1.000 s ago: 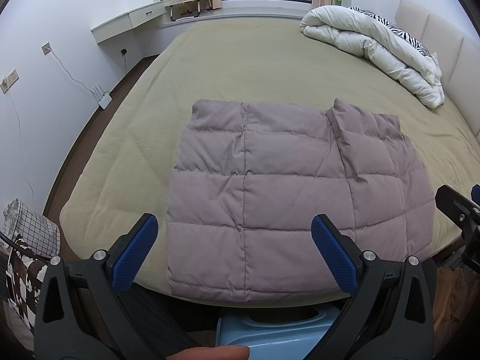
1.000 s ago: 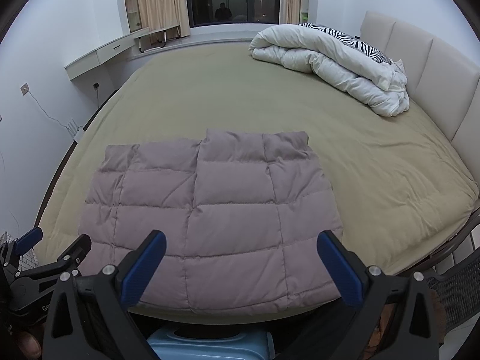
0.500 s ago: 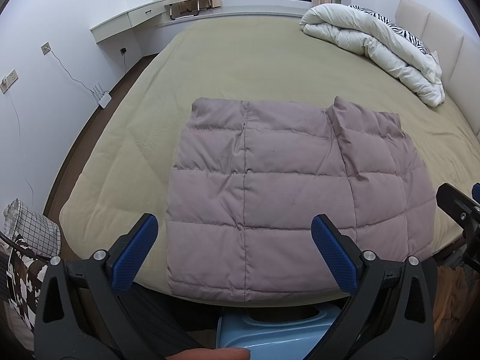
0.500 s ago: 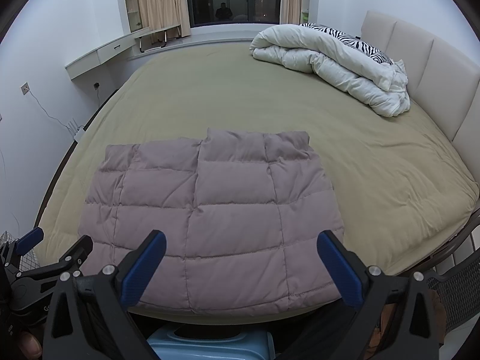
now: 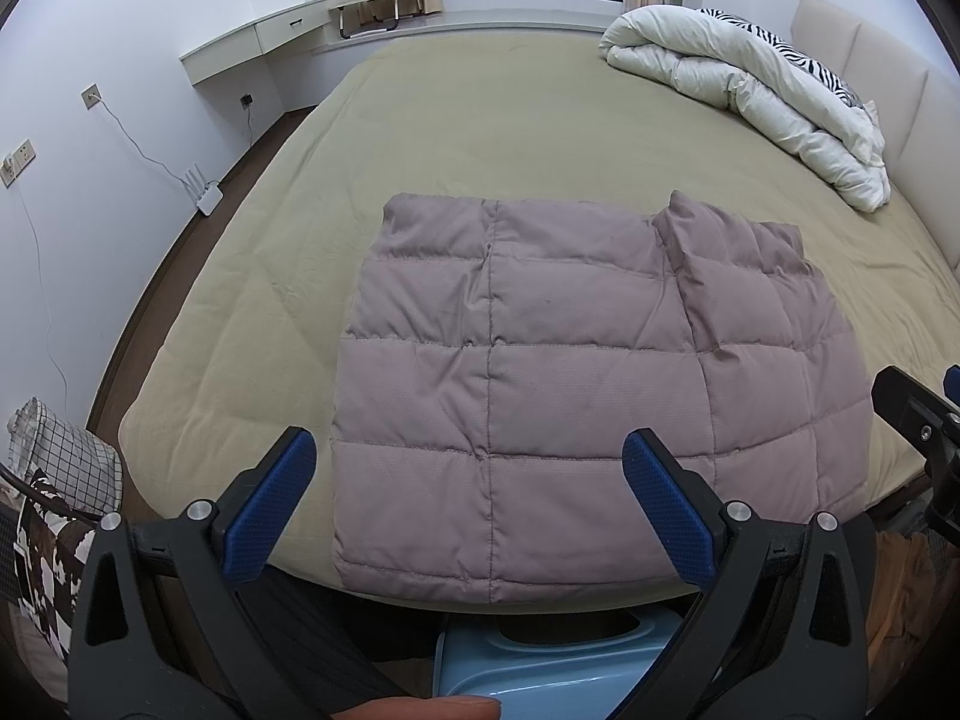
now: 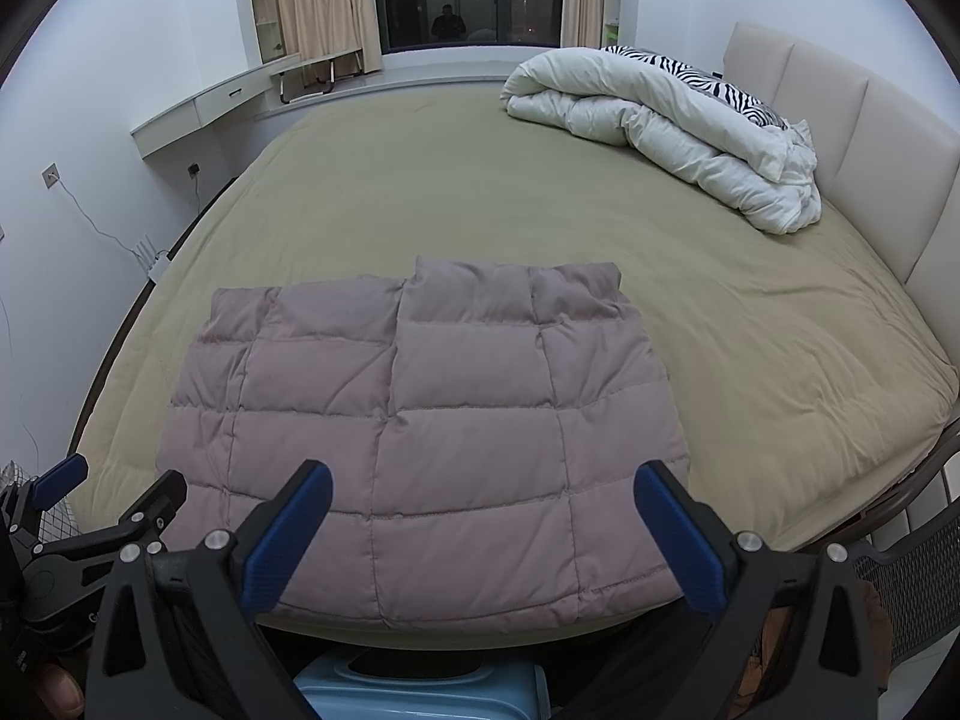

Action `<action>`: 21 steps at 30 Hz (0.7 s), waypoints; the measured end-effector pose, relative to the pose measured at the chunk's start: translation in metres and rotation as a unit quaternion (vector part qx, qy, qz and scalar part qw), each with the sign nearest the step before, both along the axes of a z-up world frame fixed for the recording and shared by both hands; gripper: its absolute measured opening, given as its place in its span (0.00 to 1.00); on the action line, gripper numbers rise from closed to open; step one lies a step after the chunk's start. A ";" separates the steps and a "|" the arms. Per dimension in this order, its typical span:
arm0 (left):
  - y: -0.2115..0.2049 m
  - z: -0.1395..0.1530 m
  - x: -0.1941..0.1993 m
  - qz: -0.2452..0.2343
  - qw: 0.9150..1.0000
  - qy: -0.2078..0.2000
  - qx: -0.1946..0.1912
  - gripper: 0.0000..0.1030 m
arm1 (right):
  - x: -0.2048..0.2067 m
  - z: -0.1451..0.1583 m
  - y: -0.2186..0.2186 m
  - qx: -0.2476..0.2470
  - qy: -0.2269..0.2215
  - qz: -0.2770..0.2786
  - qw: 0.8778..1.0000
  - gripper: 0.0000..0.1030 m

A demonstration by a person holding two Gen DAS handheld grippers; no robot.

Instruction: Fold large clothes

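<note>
A mauve quilted puffer garment [image 5: 576,372] lies folded into a flat rectangle at the near edge of the olive-covered bed [image 5: 480,138]. It also shows in the right wrist view [image 6: 420,438]. My left gripper [image 5: 474,498] is open and empty, held just short of the garment's near hem. My right gripper [image 6: 480,516] is open and empty, also held before the near hem. Neither touches the cloth. The left gripper shows at the lower left of the right wrist view [image 6: 108,498].
A rolled white duvet with a zebra pillow [image 6: 666,120] lies at the bed's far right by the beige headboard [image 6: 852,138]. A light blue plastic stool [image 5: 540,672] stands below the grippers. A checked bag [image 5: 60,468] sits at the left. A wall shelf [image 5: 258,42] is far left.
</note>
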State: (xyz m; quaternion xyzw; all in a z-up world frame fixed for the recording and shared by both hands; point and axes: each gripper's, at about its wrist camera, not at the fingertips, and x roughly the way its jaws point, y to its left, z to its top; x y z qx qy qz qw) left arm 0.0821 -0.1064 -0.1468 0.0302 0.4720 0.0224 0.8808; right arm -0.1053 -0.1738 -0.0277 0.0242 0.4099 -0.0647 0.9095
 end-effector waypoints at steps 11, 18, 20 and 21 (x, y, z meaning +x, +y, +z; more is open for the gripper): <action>0.001 -0.001 0.000 0.000 1.000 0.001 0.001 1.00 | 0.000 0.000 0.000 0.000 0.000 0.000 1.000 1.00; 0.001 -0.002 0.001 0.000 1.000 0.001 0.000 1.00 | 0.000 0.000 0.000 0.000 0.000 0.000 1.000 1.00; 0.002 -0.002 0.001 -0.001 1.000 0.001 0.001 1.00 | 0.000 0.000 0.001 0.000 0.000 0.000 1.000 1.00; 0.002 -0.002 0.001 -0.001 1.000 0.001 0.000 1.00 | 0.000 0.000 0.001 0.000 0.000 -0.001 1.000 1.00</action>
